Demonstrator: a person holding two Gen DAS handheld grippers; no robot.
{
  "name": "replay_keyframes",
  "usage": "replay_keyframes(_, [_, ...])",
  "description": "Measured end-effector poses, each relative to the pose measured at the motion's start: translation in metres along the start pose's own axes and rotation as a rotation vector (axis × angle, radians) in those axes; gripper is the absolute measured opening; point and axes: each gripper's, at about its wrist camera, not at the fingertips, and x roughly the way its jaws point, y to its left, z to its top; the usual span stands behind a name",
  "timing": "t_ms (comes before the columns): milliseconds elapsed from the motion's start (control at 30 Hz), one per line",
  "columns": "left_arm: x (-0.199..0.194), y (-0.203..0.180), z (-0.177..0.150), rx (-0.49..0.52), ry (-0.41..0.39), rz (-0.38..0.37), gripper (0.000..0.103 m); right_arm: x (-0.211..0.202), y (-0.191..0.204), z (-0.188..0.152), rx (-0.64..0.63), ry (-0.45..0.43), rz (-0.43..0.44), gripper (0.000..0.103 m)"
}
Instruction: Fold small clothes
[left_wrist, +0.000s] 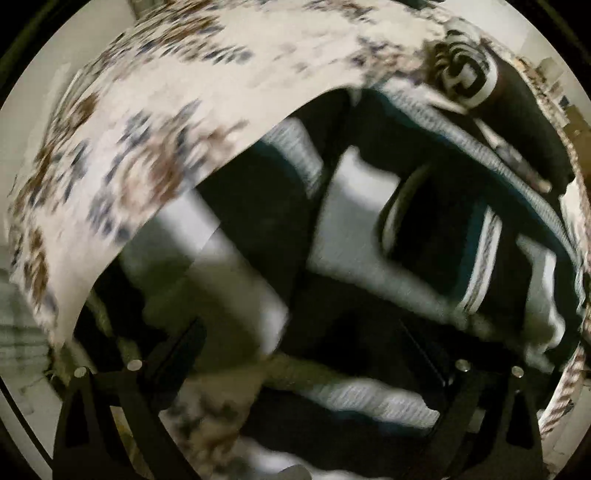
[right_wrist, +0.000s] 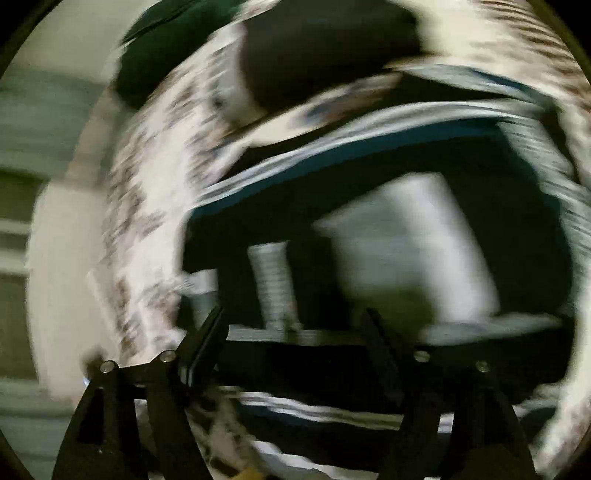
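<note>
In the left wrist view we see the left gripper with its two dark fingers spread wide apart, nothing held between them. Straight ahead of the fingers lies the garment, a black piece with large white blocks and a ribbed grey hem, spread flat on a patterned cloth that is cream with brown and blue-grey marks. That cloth arcs around the garment's far and left sides. Beyond the garment's far right corner sits a striped roll, black and white, resting on the cloth beside a dark bundle. A second ribbed white strip of the garment shows just under the gripper. The frame is smeared, so fine detail is lost.

In the right wrist view, blurred more heavily, the right gripper also has its fingers standing well apart, with no fabric pinched that we can make out. The garment fills the middle, its white block just beyond the fingers. The cloth curves along the garment's left edge. A dark bundle lies past the garment's far edge, and a dark green item sits left of that bundle.
</note>
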Motion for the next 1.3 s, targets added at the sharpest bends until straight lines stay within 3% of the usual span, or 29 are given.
replay_keyframes(100, [0.017, -0.033, 0.027, 0.002, 0.023, -0.044, 0.103, -0.018, -0.049, -0.010, 0.112, -0.035, -0.035, 0.076])
replay_keyframes(233, [0.030, -0.081, 0.040, 0.045, 0.024, -0.038, 0.103, -0.031, -0.092, -0.022, 0.201, -0.075, -0.100, 0.076])
replay_keyframes(300, [0.036, -0.092, 0.046, 0.090, 0.002, -0.019, 0.092, -0.037, -0.110, -0.025, 0.240, -0.093, -0.103, 0.076])
replay_keyframes(333, [0.038, -0.098, 0.046, 0.117, -0.005, -0.023, 0.074, -0.039, -0.117, -0.025, 0.253, -0.098, -0.107, 0.076])
replay_keyframes(367, [0.040, -0.103, 0.047, 0.148, -0.017, -0.028, 0.036, -0.040, -0.122, -0.027, 0.266, -0.104, -0.112, 0.076])
replay_keyframes(400, [0.041, -0.106, 0.047, 0.172, -0.025, -0.051, 0.012, -0.040, -0.126, -0.028, 0.274, -0.106, -0.115, 0.076])
replay_keyframes(433, [0.041, -0.106, 0.048, 0.182, -0.028, -0.054, 0.005, -0.040, -0.126, -0.028, 0.279, -0.106, -0.119, 0.076])
replay_keyframes(567, [0.023, -0.072, 0.055, 0.127, -0.107, -0.077, 0.004, -0.042, -0.135, -0.031, 0.293, -0.108, -0.135, 0.076])
replay_keyframes(733, [0.024, -0.030, 0.060, 0.057, -0.083, -0.069, 0.004, -0.052, -0.143, -0.026, 0.292, -0.125, -0.150, 0.076])
replay_keyframes(1000, [0.022, -0.043, 0.043, 0.037, -0.076, -0.066, 0.004, -0.064, -0.143, -0.005, 0.304, -0.179, -0.134, 0.076])
replay_keyframes(1167, [0.029, -0.047, 0.044, 0.058, -0.078, -0.049, 0.004, -0.048, -0.136, 0.027, 0.252, -0.196, -0.021, 0.076])
replay_keyframes(1200, [0.029, -0.047, 0.044, 0.060, -0.077, -0.049, 0.004, -0.042, -0.141, 0.033, 0.259, -0.196, -0.041, 0.076])
replay_keyframes(1233, [0.031, -0.047, 0.043, 0.065, -0.073, -0.050, 0.004, -0.035, -0.147, 0.039, 0.271, -0.190, -0.084, 0.074])
replay_keyframes(1300, [0.032, -0.045, 0.043, 0.066, -0.066, -0.057, 0.005, -0.020, -0.173, 0.050, 0.319, -0.176, -0.184, 0.054])
